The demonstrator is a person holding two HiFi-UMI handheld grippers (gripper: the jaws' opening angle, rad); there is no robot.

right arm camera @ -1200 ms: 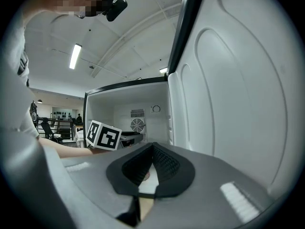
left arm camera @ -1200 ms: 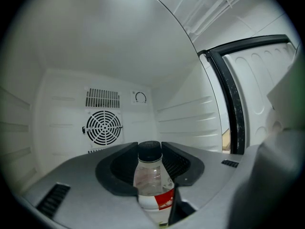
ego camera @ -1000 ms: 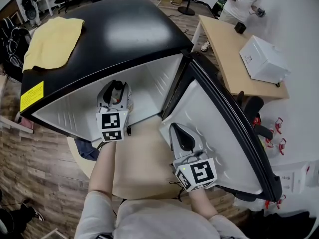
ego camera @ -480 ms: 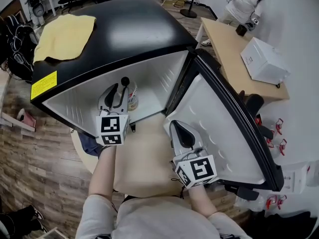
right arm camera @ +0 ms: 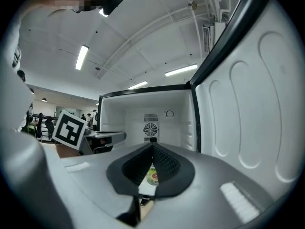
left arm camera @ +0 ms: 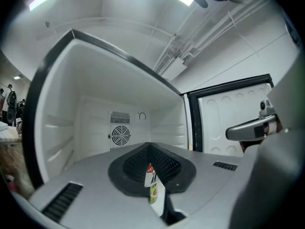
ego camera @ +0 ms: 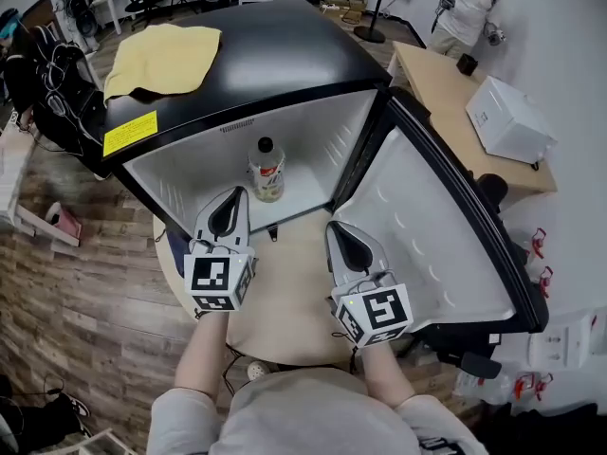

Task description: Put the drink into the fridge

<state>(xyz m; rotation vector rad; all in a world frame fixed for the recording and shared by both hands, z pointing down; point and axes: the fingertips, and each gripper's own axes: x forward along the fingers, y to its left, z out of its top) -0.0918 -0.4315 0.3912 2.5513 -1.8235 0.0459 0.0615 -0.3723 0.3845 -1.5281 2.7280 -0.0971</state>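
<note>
left claw (ego camera: 231, 200): pressed together, empty | right claw (ego camera: 341, 233): pressed together, empty | drink (ego camera: 266, 171): upright in fridge (ego camera: 313, 131)

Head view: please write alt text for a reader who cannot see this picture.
A drink bottle stands upright inside an open black fridge, its door swung to the right. In front of it, the left gripper and right gripper are both shut and empty.
</note>
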